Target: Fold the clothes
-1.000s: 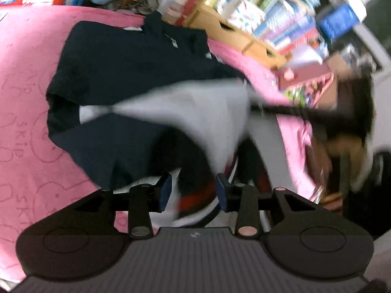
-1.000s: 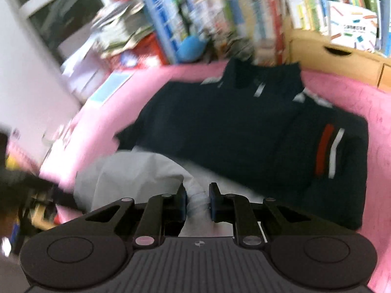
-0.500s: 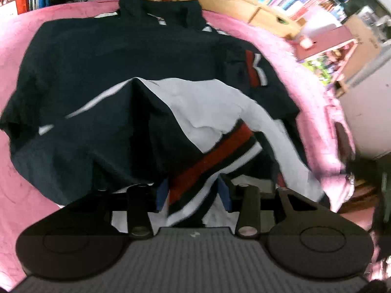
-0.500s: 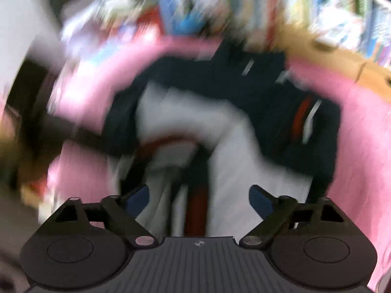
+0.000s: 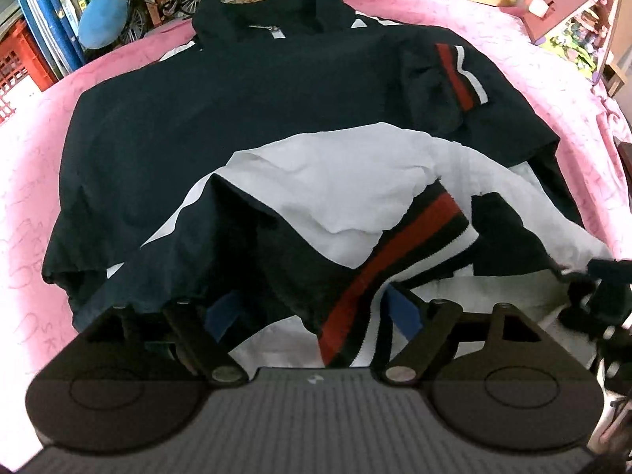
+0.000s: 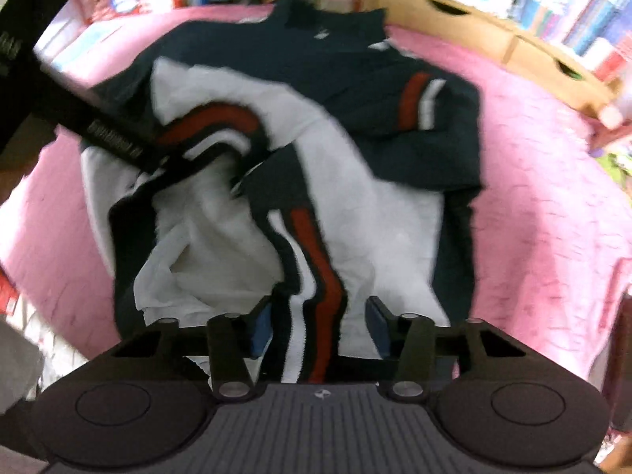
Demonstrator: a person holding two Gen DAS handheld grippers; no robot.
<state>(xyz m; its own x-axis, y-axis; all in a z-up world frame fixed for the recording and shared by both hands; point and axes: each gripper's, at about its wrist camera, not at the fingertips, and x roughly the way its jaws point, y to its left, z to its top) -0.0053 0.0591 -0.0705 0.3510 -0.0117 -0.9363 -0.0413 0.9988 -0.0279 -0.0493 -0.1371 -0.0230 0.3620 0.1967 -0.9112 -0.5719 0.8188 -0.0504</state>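
Jacket [image 5: 245, 110] hem now folded up, left hand-held gripper [image 5: 312, 312] opening, right hand-held gripper [image 6: 318, 326] closing, both ungripped.

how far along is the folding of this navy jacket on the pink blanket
Partly done. The jacket lies collar-up on the pink blanket, its bottom part turned up so the white lining shows. The left gripper is opening and the right gripper closing, the striped hem between each one's jaws. Left: flattening the bunched fold.

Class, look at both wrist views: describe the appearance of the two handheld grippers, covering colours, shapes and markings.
The left gripper and right gripper match: black linkage arms with round metal pivots, blue pads on the fingers, and a grey ribbed body with a small pale logo between two black discs.
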